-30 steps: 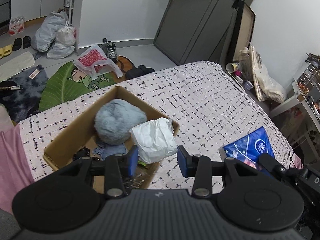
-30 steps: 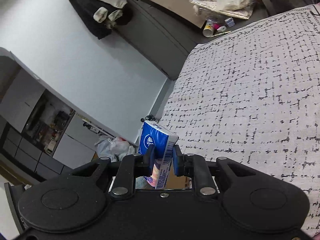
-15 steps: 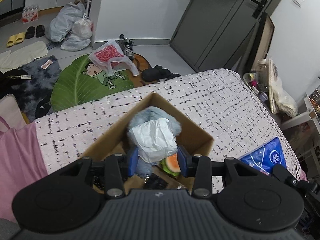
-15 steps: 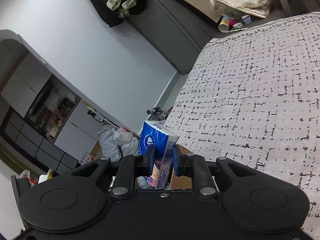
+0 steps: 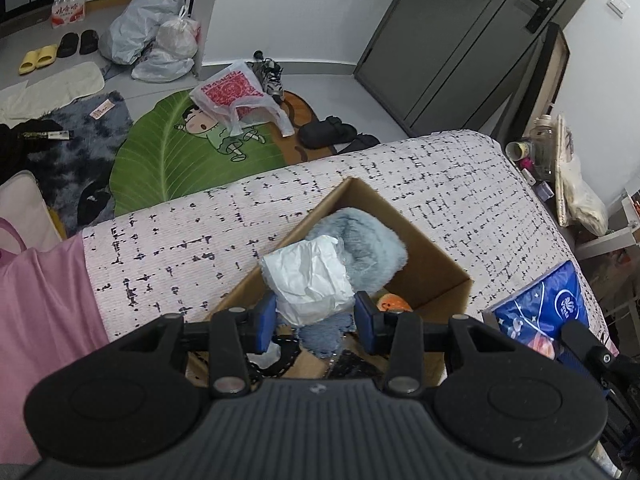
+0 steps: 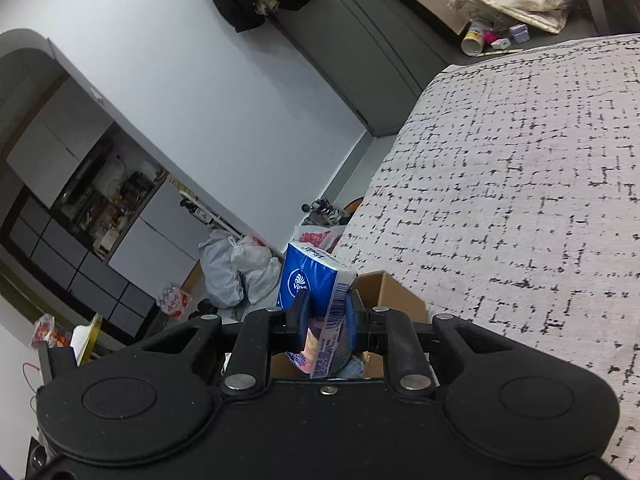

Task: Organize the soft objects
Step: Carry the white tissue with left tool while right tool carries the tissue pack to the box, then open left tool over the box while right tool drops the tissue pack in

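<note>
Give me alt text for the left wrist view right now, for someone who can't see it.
The left gripper holds a crumpled white plastic bag over an open cardboard box on a patterned bedspread. A fluffy grey-blue plush lies inside.

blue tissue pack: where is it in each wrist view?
Left wrist: tissue pack at the right edge, held in the other gripper beside the cardboard box.
Right wrist: pack at lower centre, clamped in the right gripper, box corner just behind it.
Shared landmark: the cardboard box on the patterned bed cover.
</note>
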A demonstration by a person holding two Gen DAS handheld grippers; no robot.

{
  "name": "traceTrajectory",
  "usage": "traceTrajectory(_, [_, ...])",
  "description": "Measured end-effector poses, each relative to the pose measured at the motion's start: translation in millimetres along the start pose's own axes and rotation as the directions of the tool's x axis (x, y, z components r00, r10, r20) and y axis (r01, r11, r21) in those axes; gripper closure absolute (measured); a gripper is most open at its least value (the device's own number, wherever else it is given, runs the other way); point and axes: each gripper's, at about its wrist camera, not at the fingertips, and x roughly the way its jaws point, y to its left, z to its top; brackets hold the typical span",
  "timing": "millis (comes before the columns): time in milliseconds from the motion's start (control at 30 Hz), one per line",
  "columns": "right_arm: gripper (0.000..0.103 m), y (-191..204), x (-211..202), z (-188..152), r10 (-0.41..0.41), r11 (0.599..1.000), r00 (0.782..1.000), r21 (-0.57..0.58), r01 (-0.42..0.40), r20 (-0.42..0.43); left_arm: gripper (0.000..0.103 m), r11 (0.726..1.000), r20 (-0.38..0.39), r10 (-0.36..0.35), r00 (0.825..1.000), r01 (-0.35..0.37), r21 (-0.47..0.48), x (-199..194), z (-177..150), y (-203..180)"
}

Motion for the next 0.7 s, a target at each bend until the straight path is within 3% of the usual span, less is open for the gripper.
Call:
traceTrajectory(267, [0.085,11,18,-9,0.006,0.999,0.999,-0.035,-0.008,-0.053,0.063,0.999,-0.058,-0.031,0.998,0.032,0.015,19,0,3])
traceTrajectory(433, [0.084,16,26,-12,-0.007,0.999,0.997,-0.048,0.003,-0.07,0.057,0.999,-0.107,-0.037,0.994,0.038,0.003,29,3,1])
traceTrajectory(700, [0.084,21,34,-19,0.009,0.998,0.994,-0.055,-0.016,-0.112,0.049,1.0,-0.07,-0.022,0.997,0.023,0.014,17,10,5])
